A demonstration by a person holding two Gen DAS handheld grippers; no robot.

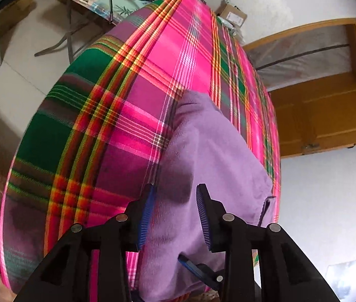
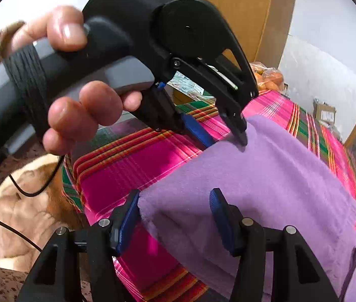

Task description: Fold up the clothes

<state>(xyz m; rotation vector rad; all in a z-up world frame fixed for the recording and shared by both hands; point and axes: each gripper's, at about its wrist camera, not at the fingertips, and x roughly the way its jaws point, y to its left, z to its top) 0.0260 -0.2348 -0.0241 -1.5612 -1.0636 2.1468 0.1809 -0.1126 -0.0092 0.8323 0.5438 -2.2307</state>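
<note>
On the plaid cloth (image 2: pixel 137 161), the purple garment (image 2: pixel 266 176) lies under both gripper tips (jaws apart, unclamped).

**Free room and obstacles around my two grippers over the bed.**
My left gripper (image 2: pixel 224 136) rests at the far edge of the purple garment (image 2: pixel 266 183), my right gripper (image 2: pixel 175 216) at its near corner, both with jaws apart; the open plaid bedcover (image 1: pixel 117 115) stretches clear to the left of the garment and beyond it. The bed's far side is hemmed by a cardboard box (image 1: pixel 233 15) and a bag of oranges (image 2: pixel 268 76), its right side by a wooden door (image 1: pixel 329 110). A black cable (image 2: pixel 37 191) hangs beneath my left hand (image 2: pixel 77 80).
</note>
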